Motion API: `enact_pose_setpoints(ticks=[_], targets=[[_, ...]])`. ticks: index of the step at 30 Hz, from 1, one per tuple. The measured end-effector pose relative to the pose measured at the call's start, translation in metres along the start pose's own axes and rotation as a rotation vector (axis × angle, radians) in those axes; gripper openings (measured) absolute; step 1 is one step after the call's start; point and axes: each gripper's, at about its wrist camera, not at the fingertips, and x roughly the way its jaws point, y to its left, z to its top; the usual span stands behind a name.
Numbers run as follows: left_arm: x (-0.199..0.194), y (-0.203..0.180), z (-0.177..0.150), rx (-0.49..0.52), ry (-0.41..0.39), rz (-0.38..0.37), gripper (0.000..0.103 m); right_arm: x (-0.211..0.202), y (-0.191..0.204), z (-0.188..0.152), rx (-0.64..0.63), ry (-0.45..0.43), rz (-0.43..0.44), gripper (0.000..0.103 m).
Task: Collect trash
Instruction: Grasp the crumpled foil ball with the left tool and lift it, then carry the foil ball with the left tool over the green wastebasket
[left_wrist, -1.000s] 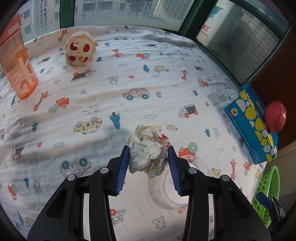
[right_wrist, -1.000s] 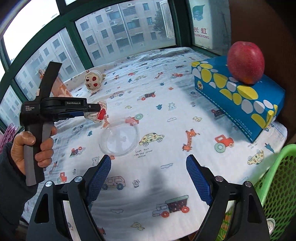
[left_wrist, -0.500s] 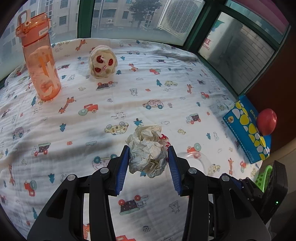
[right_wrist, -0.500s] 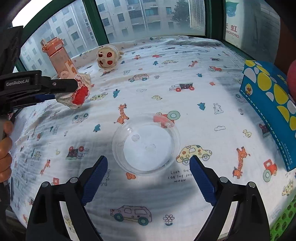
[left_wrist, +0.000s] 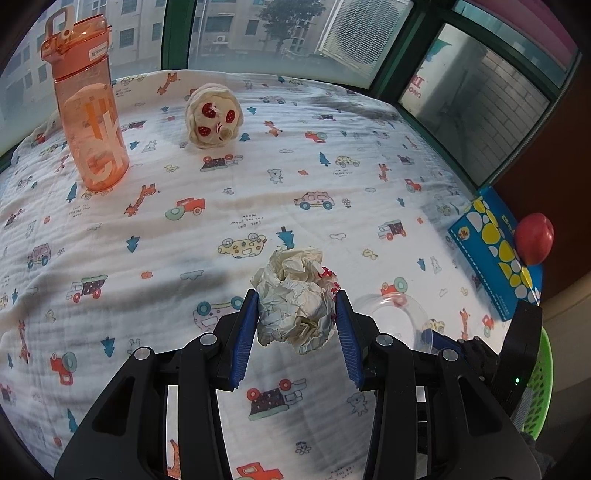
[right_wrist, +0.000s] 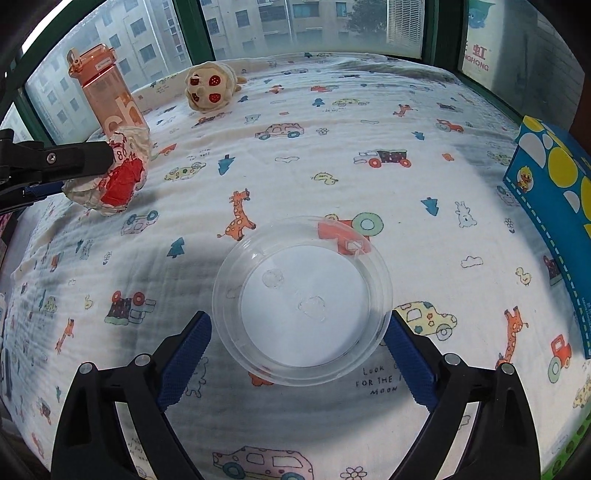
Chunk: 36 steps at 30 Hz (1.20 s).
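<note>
Left gripper (left_wrist: 295, 325) is clamped on a crumpled paper ball (left_wrist: 293, 301), held up off the printed cloth (left_wrist: 221, 192). Right gripper (right_wrist: 298, 328) has its jaws opening, spread wide around a clear plastic lid (right_wrist: 302, 295) lying flat on the cloth; pads just beside its rim, not pressing. Green basket (left_wrist: 537, 387) sits at the right edge.

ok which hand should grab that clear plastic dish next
Right. The right gripper already straddles the clear plastic dish, its fingers opening on either side of the rim. The left gripper is busy, clamped on the crumpled paper ball.
</note>
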Motion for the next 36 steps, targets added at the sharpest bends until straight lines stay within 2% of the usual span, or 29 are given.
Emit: enact_pose_setpoints(ticks=[8,17,24,36], targets=[[-0.002,0.001,-0.004,-0.001,0.004,0.008,0.041,-0.008,0.001,-0.002,0.01,-0.023,-0.009,0.087],[-0.014,-0.022,-0.015,0.04,-0.008,-0.006,0.041,-0.055,0.0,-0.022,0.017,-0.079,-0.012,0.087],[-0.031,-0.055,-0.033,0.095,-0.022,-0.043,0.041,-0.105,-0.021,-0.052,0.071,-0.134,-0.033,0.087],[-0.051,-0.131,-0.066,0.231,-0.028,-0.119,0.041,-0.191,-0.071,-0.111,0.19,-0.227,-0.124,0.087]])
